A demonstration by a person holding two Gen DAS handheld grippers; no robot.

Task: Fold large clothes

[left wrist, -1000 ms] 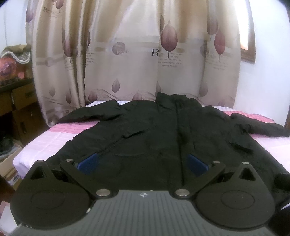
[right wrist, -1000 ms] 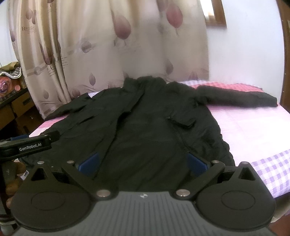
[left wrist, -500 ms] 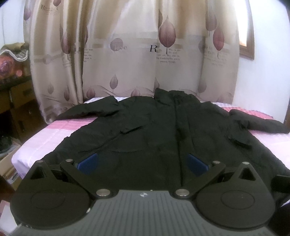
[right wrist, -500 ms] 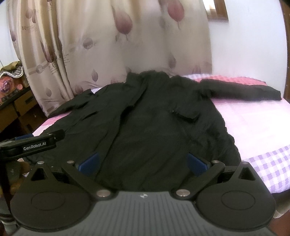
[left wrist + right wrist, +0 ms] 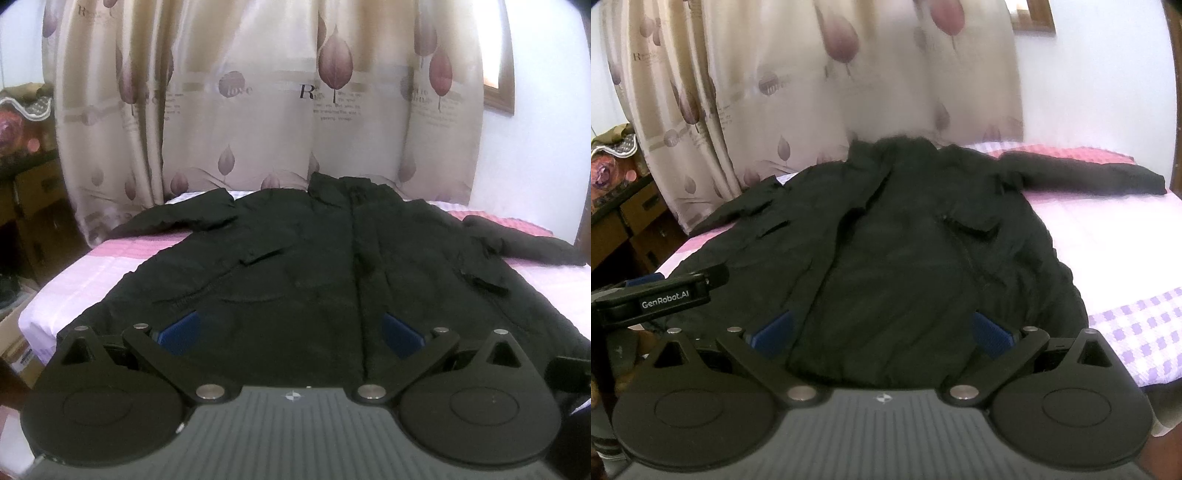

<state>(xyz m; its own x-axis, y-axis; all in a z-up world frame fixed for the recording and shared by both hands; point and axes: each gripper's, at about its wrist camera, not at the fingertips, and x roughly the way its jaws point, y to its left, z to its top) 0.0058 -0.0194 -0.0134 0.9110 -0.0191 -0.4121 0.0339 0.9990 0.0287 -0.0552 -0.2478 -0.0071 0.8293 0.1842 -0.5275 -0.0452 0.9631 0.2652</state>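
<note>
A large black jacket (image 5: pixel 314 266) lies spread flat, front up, on a bed with a pink and white sheet (image 5: pixel 92 273). Its collar points toward the curtains and both sleeves stretch outward. My left gripper (image 5: pixel 291 334) is open and empty, just above the jacket's hem near the middle. My right gripper (image 5: pixel 882 332) is open and empty, above the hem on the jacket's right half (image 5: pixel 923 251). The right sleeve (image 5: pixel 1086 175) lies out across the bed. The left gripper's body (image 5: pixel 665 295) shows at the left edge of the right wrist view.
Beige curtains with leaf print (image 5: pixel 258 103) hang behind the bed. A dark wooden cabinet with clutter (image 5: pixel 29 206) stands to the left. A white wall (image 5: pixel 1100 81) is at the right. Purple checked sheet (image 5: pixel 1137 332) covers the bed's near right corner.
Both grippers have tilted slightly downward and drawn back a little from the jacket; the jacket sits lower in both views. The jaws stay open and the jacket has not moved.
</note>
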